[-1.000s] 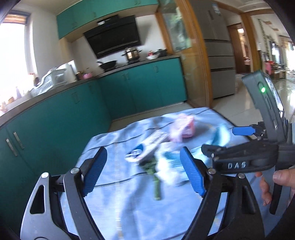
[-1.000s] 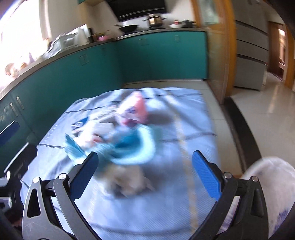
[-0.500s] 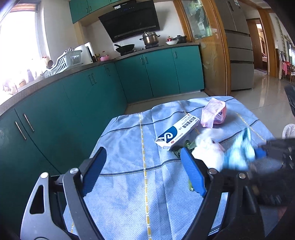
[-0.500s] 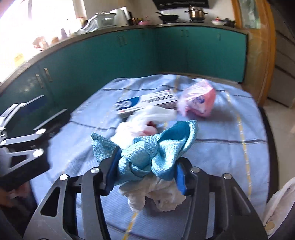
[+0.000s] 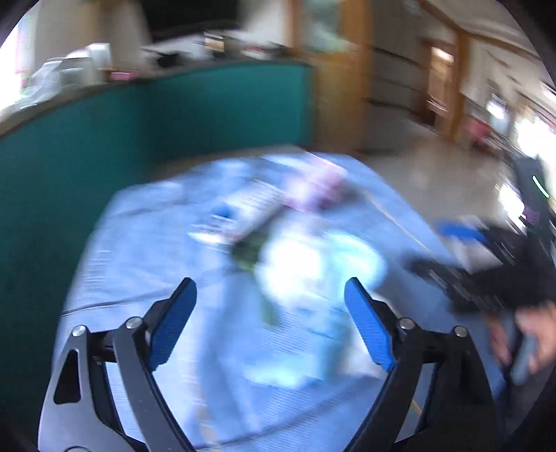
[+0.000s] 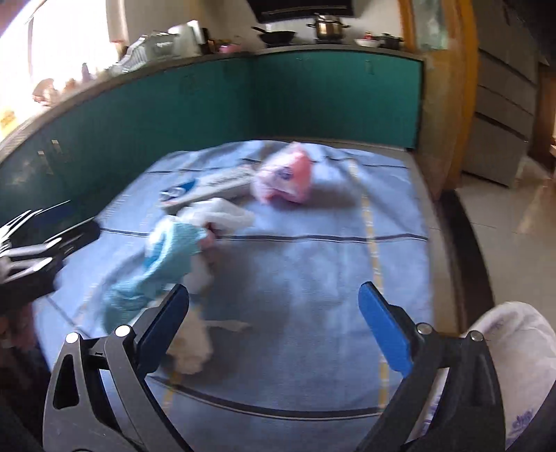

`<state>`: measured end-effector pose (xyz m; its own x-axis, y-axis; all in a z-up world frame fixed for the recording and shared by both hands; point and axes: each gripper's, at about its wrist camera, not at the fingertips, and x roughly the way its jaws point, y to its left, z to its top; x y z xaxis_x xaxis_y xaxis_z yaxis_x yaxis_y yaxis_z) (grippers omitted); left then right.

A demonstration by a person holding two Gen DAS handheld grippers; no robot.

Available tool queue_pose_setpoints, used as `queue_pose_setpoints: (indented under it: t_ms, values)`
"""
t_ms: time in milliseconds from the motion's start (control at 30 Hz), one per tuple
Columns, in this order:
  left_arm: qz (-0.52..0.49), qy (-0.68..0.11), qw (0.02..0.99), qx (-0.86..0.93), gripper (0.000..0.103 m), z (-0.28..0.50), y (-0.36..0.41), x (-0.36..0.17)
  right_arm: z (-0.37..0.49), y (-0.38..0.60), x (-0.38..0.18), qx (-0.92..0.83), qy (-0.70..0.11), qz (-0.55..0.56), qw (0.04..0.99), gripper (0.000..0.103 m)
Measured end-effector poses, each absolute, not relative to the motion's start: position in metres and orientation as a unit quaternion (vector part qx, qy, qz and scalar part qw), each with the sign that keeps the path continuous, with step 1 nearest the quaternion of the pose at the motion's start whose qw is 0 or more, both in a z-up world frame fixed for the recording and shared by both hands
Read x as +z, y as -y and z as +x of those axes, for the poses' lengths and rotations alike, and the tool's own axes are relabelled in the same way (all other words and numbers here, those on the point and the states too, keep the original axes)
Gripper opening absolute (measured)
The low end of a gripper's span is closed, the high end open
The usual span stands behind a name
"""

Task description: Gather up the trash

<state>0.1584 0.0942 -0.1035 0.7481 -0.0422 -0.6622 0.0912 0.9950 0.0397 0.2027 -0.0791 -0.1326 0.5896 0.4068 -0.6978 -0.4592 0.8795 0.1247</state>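
Teal cabinets curve along the far wall under a dark countertop carrying a dish rack, a wok and a steel pot below a black range hood. Bright daylight pours through the window on the left. A wooden door frame and grey fridge stand right, above a glossy tiled floor.

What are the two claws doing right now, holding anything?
Left claw: opening, nothing gripped; the trash pile lies ahead of it.
Right claw: opening, empty; the blue cloth lies on the table by its left finger.
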Motion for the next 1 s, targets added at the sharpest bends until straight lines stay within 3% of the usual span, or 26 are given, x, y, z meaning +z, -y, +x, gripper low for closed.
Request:
queue_pose_setpoints:
  t_ms: [100,133,167,200,333,633,733,1000]
  values:
    - [0.096,-0.376,0.921,-0.035,0.084,0.165,-0.069,-0.125,0.206,0.085,-0.135,0.242,-0.385,-0.027,0.890,0.096]
    - [0.084,-0.386,0.918,-0.040,0.078,0.168,-0.069,-0.129,0.204,0.086,-0.134,0.243,-0.383,-0.029,0.891,0.096]
    - [0.054,-0.396,0.915,-0.053,0.064,0.171,-0.073,-0.131,0.203,0.085,-0.133,0.244,-0.380,-0.035,0.891,0.096]
    - [0.031,-0.402,0.913,-0.064,0.057,0.173,-0.077,-0.131,0.200,0.083,-0.132,0.245,-0.376,-0.044,0.892,0.096]
    - [0.027,-0.407,0.911,-0.059,0.043,0.175,-0.082,-0.132,0.192,0.072,-0.133,0.245,-0.367,-0.079,0.894,0.096]
    - [0.045,-0.426,0.903,-0.027,0.050,0.178,-0.084,-0.145,0.183,0.057,-0.136,0.255,-0.354,-0.118,0.892,0.096]
    - [0.042,-0.435,0.899,-0.025,0.031,0.179,-0.085,-0.148,0.183,0.054,-0.137,0.255,-0.355,-0.124,0.891,0.096]
    - [0.022,-0.390,0.920,0.007,0.028,0.166,-0.104,-0.121,0.181,0.052,-0.137,0.286,-0.359,-0.107,0.882,0.098]
